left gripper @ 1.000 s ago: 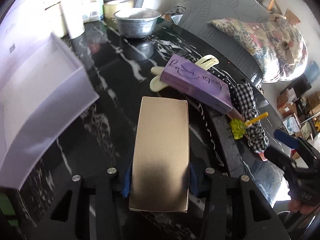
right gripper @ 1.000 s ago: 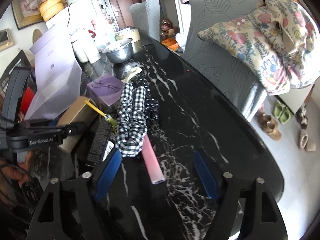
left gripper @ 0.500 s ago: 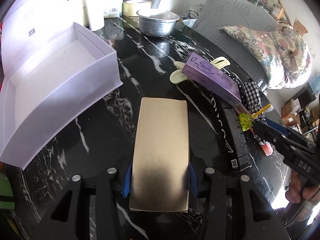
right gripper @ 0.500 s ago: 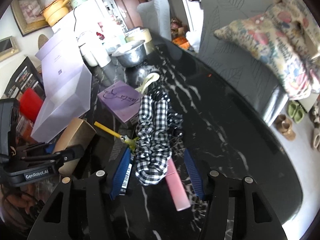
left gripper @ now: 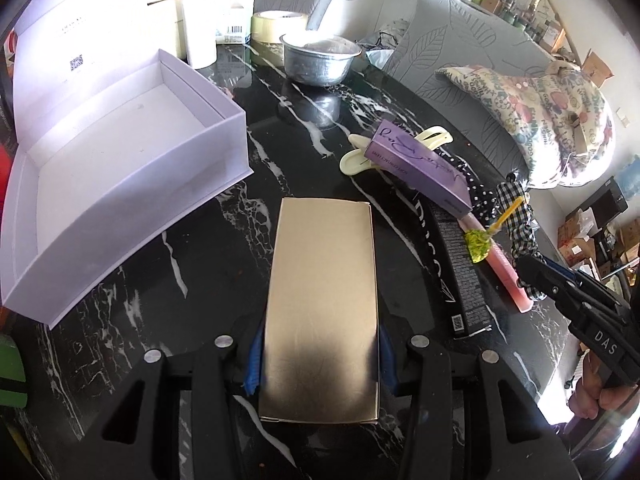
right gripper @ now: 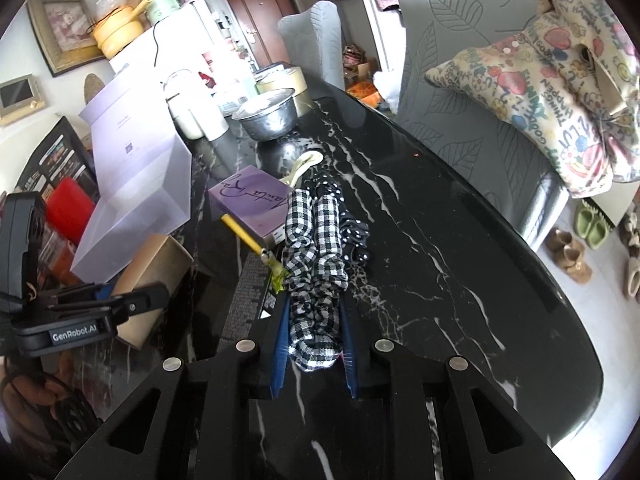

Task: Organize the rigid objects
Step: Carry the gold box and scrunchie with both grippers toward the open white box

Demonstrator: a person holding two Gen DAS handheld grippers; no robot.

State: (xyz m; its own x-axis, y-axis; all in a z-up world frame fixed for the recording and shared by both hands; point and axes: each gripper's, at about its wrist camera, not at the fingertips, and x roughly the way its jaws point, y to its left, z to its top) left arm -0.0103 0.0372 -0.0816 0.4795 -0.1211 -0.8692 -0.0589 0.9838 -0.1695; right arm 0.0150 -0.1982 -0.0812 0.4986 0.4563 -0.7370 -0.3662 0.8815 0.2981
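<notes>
On a cluttered black marble worktop [left gripper: 132,320], the left tool [left gripper: 318,354] grips a gold box [left gripper: 322,304] beside an open, empty white box [left gripper: 120,152]. The right tool's [right gripper: 312,344] jaws are closing around a checked scrunchie [right gripper: 316,256] (a pink tube beneath it is largely hidden), with a purple box [right gripper: 252,204] and black carton [right gripper: 246,300] crowding close.

- Bright daylight floods both fisheye views, blowing out the far background.
- The glossy black marble table [left gripper: 132,312] shows white glare just right of the tongs.
- Edges bend and darken; focus is sharp.
</notes>
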